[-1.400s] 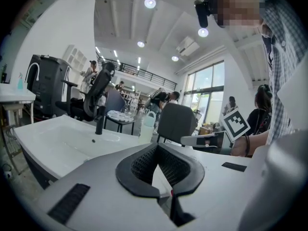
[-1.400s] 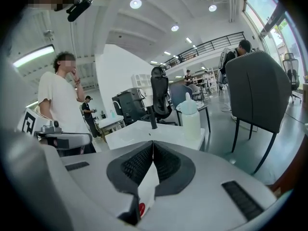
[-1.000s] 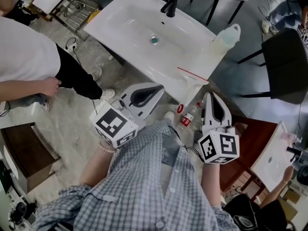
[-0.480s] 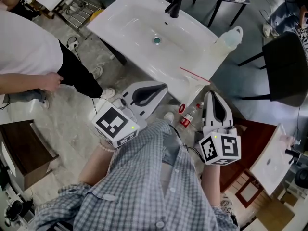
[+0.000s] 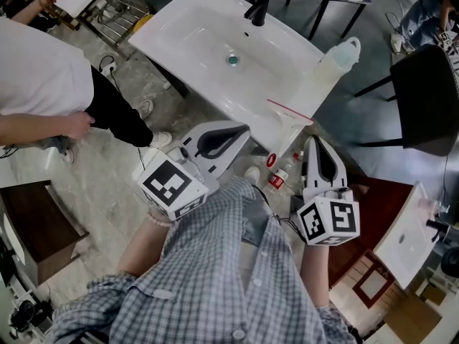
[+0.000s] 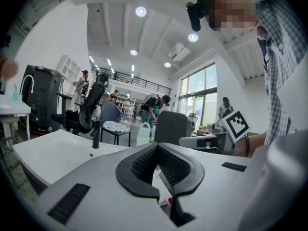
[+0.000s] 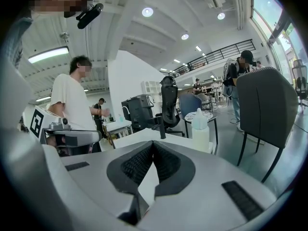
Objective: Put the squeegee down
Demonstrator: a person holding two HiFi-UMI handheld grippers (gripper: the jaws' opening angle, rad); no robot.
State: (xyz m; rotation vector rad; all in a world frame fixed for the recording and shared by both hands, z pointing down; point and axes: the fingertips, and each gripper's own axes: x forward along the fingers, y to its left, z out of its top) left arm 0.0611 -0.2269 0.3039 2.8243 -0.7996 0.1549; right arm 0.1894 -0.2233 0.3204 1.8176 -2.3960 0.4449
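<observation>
The squeegee [image 5: 290,111], a thin strip with a red edge, lies on the near right corner of the white sink [image 5: 193,41]. Neither gripper touches it. My left gripper [image 5: 240,129] hovers just in front of the sink's near edge, jaws shut and empty. My right gripper [image 5: 313,142] hangs off the sink's right corner, also shut with nothing in it. In the left gripper view the closed tips of the left gripper [image 6: 156,147] point over the basin [image 6: 57,150]. In the right gripper view the right gripper [image 7: 153,143] is shut too.
A black faucet [image 5: 257,7] stands at the sink's far rim and a translucent jug [image 5: 337,57] at its right corner. A red-capped bottle [image 5: 277,178] lies on the floor below. A person in a white shirt [image 5: 36,77] stands left, and a black chair [image 5: 427,99] right.
Both grippers stay where they were, jaws still shut. Only the bystander at the left shifts a little.
</observation>
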